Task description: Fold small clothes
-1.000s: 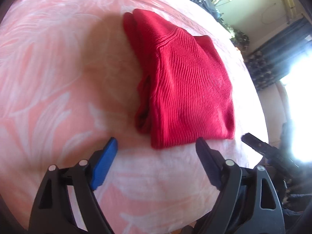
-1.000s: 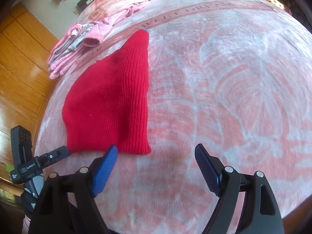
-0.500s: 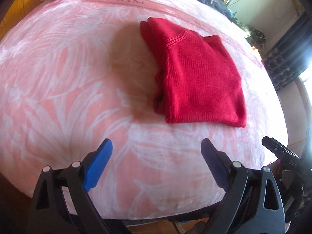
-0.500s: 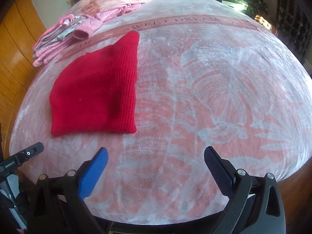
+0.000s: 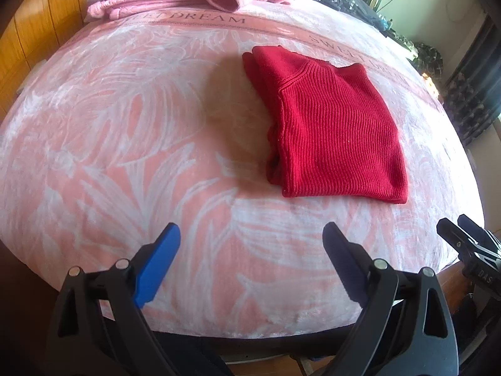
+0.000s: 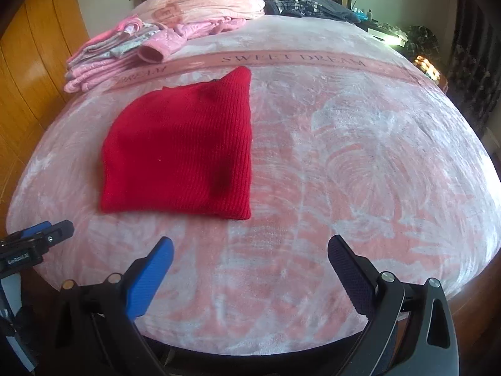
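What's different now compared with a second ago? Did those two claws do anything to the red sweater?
Both the left gripper and the right gripper pulled back from the red sweater toward the near edge of the bed, so more of the blanket shows. Neither took hold of anything; both stayed open. The sweater stayed folded in place, and the pink clothes pile did not move.

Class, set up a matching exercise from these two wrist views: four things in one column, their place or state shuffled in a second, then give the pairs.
Things
1. red sweater
2. pink clothes pile
3. left gripper
4. dark clothes

Place or state
A. open, holding nothing
B. far end of the blanket, beside the wooden wall
C. folded flat on the pink blanket
D. heaped beyond the blanket's far edge

Pairs: 1-C, 2-B, 3-A, 4-D
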{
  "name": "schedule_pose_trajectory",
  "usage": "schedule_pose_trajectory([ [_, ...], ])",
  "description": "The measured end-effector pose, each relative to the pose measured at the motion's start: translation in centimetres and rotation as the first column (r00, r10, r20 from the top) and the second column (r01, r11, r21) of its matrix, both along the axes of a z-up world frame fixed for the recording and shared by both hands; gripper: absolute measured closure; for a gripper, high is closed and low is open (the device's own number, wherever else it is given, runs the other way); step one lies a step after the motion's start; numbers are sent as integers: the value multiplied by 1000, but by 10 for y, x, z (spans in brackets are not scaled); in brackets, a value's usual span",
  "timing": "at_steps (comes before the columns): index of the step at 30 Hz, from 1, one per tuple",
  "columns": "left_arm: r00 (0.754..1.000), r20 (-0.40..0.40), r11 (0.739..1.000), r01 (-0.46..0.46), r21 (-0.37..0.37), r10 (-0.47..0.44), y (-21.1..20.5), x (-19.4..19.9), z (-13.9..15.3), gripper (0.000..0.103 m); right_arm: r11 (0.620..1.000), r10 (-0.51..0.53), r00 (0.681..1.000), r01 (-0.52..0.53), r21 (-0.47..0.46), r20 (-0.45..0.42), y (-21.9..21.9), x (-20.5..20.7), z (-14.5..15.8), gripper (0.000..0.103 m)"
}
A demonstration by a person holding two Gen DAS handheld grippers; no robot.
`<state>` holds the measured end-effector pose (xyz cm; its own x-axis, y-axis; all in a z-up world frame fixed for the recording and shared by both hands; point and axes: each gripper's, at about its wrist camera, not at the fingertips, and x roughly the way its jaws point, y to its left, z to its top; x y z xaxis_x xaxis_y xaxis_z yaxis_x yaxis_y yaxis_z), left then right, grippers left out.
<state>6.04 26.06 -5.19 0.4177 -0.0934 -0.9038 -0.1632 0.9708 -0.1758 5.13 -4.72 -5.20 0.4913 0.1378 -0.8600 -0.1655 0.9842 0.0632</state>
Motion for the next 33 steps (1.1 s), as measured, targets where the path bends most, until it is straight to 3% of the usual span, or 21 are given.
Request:
schedule_pose_trajectory([
  [4,1000,16,999,-2,43,1,-2,-4,10,12,1000,6,1000,-6,-11,8,7,-3,8,4],
  [15,1000,28,998,6,67,-8,-6,-15,27,12,999,17,998,-15,-43,57,13,-10,31,4],
  [33,1000,29,997,0,71,-2,-10,-21,30,12,998,4,999,-1,-64,47,12,-7,27,4],
])
